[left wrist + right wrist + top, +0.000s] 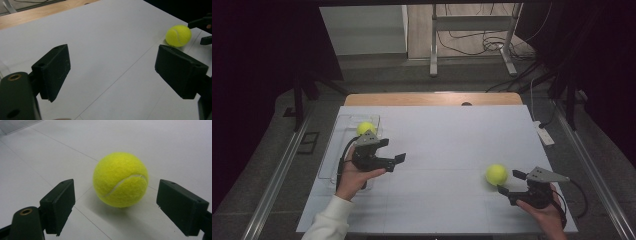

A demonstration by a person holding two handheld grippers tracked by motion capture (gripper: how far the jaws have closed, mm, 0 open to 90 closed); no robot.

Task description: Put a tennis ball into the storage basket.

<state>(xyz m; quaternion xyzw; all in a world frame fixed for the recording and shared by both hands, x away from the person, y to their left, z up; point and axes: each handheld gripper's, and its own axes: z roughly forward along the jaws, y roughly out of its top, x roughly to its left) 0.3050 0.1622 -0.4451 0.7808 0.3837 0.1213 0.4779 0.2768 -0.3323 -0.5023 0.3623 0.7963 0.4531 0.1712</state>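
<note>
A white table (437, 150) carries two yellow tennis balls and a clear tray (332, 150) along its left side. One ball sits at the far end of the tray (365, 128), just behind the left gripper as the high view shows it. The other ball (496, 174) lies on the bare tabletop toward the right front, well apart from the tray.

The right gripper (508, 182) is held low at the right front corner, pointing left at that near ball. Its jaws stand wide apart with nothing pressed between them; in the right gripper view the ball (121, 179) sits on the table just ahead of the two black pads (61, 205), centred on the gap between them but touching neither (a strip of white table is visible on each side of it).

The left gripper (396, 161) is held up over the left half of the table, next to the tray, its jaws aimed rightward across the table. These jaws too are spread and empty. In the left gripper view only bare table lies between the pads (53, 70), and the near ball (178, 35) appears far off at the upper right, with the tips of the right gripper (203, 31) just beyond it at the picture's edge.

A white sleeve (329, 220) covers the left forearm.
</note>
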